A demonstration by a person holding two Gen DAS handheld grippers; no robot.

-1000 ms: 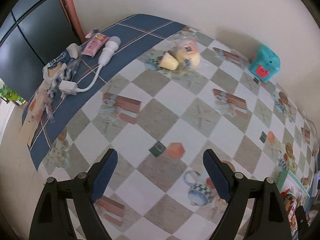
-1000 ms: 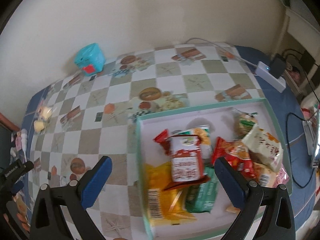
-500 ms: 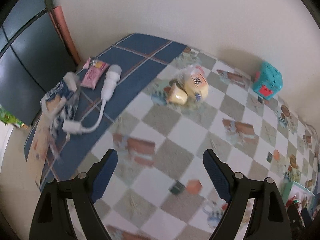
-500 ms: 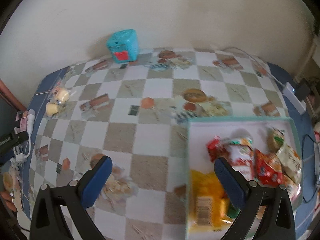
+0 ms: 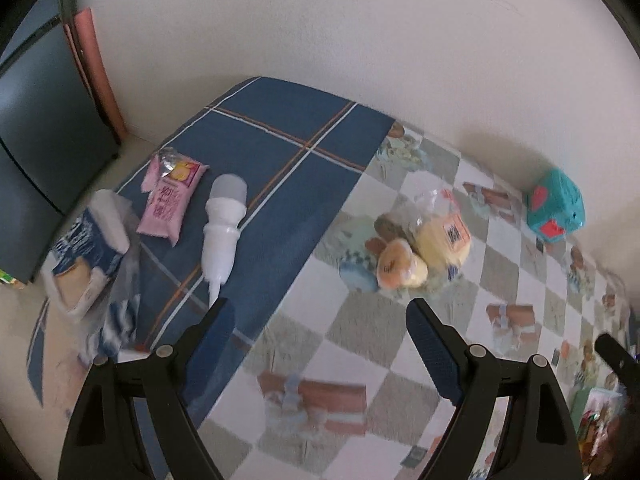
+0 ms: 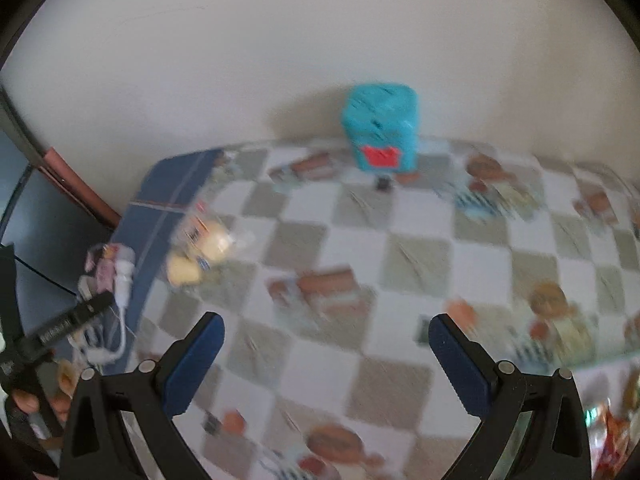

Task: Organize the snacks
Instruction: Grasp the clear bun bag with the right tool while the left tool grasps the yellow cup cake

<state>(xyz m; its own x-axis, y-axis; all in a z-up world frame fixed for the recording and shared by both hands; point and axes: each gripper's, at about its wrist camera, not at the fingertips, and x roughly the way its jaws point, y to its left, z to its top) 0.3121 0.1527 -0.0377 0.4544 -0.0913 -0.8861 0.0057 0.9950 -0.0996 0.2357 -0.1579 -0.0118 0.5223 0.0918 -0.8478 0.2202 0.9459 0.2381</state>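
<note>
My left gripper is open and empty above the table. Ahead of it lie two yellow bagged buns on the checked cloth, a pink snack packet and a blue-and-white packet on the blue part at the left. My right gripper is open and empty over the checked cloth. In the right wrist view, blurred, the buns lie at the left and the pink packet lies beyond them. The snack tray shows only as a sliver at the lower right.
A teal box with a red mark stands by the wall, also in the right wrist view. A white plug-like device with a cable lies beside the pink packet. A dark cabinet stands left of the table.
Both grippers have swung left, away from the snack tray. The left one has moved closer to the buns and the blue end of the table. The tray has nearly left the right view.
</note>
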